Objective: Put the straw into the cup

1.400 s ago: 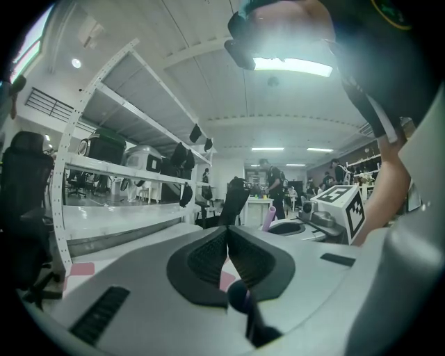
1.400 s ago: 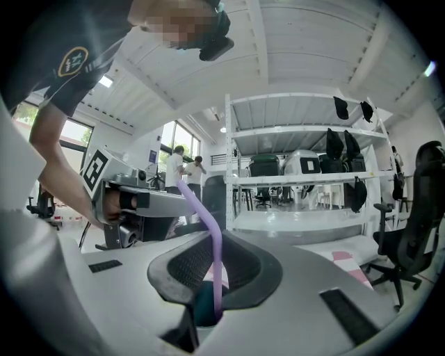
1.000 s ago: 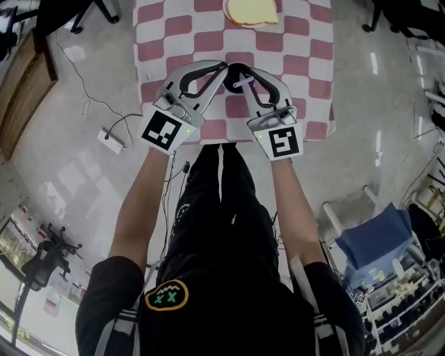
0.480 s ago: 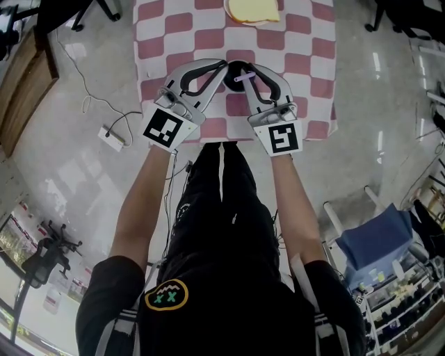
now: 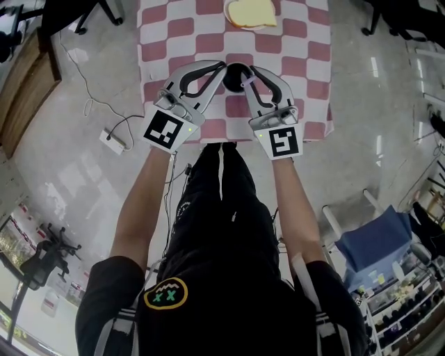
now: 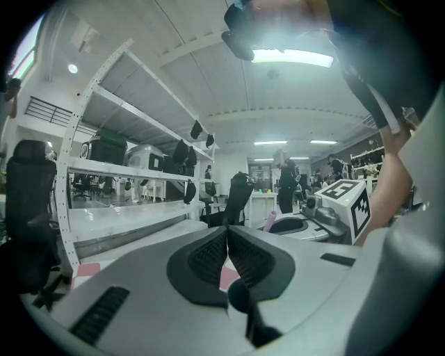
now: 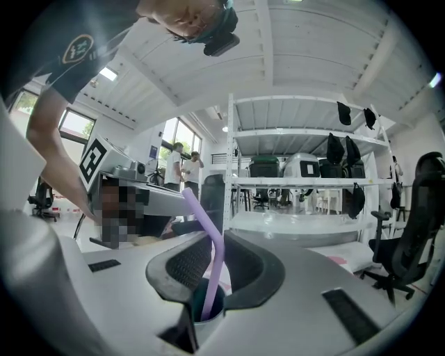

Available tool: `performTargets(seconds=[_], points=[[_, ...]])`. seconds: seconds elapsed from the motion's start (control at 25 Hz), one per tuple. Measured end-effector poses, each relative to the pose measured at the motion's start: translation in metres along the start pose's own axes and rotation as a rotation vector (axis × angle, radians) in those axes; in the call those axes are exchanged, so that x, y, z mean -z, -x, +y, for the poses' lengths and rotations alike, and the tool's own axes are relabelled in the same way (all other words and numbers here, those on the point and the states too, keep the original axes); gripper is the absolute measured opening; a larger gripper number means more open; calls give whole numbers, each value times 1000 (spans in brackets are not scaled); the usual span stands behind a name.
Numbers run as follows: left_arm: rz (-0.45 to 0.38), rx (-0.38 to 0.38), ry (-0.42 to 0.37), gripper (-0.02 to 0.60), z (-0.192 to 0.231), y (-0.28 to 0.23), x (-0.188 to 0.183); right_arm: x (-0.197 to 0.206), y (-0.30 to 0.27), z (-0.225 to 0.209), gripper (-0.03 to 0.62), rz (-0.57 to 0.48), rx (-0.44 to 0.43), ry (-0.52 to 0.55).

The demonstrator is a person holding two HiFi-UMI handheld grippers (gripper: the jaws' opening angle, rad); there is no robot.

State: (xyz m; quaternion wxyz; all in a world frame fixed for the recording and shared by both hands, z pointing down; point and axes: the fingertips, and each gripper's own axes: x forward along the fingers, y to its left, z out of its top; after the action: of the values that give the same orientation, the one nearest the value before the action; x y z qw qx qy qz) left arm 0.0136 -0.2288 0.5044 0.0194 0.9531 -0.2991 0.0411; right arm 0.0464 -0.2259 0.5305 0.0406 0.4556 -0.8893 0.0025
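Right gripper (image 7: 217,235) level, jaws just been opening, now slightly apart with the straw (image 7: 211,268) between the pads. Left gripper (image 6: 227,231) level too, jaws together at the tips, nothing seen between them. Tips of both at a dark cup (image 5: 238,71), one on each side, near the front edge of a table under a red-and-white checked cloth (image 5: 292,42). Pale yellow flat item (image 5: 250,11) at the cloth's far end. Around: glossy grey floor (image 5: 76,174), white power strip (image 5: 111,141) with cable, white shelving rack (image 7: 306,174), black office chair (image 7: 417,229). Purple straw upright between the right gripper's pads, bent top leaning left above them, lower end down inside the cup just under the jaws.
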Motion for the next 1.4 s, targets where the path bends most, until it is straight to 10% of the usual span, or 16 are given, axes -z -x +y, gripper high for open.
performTargets(seconds=[1.4], points=[[0, 77, -41, 20, -33, 44, -158, -205, 34, 30, 122, -101, -48, 106]])
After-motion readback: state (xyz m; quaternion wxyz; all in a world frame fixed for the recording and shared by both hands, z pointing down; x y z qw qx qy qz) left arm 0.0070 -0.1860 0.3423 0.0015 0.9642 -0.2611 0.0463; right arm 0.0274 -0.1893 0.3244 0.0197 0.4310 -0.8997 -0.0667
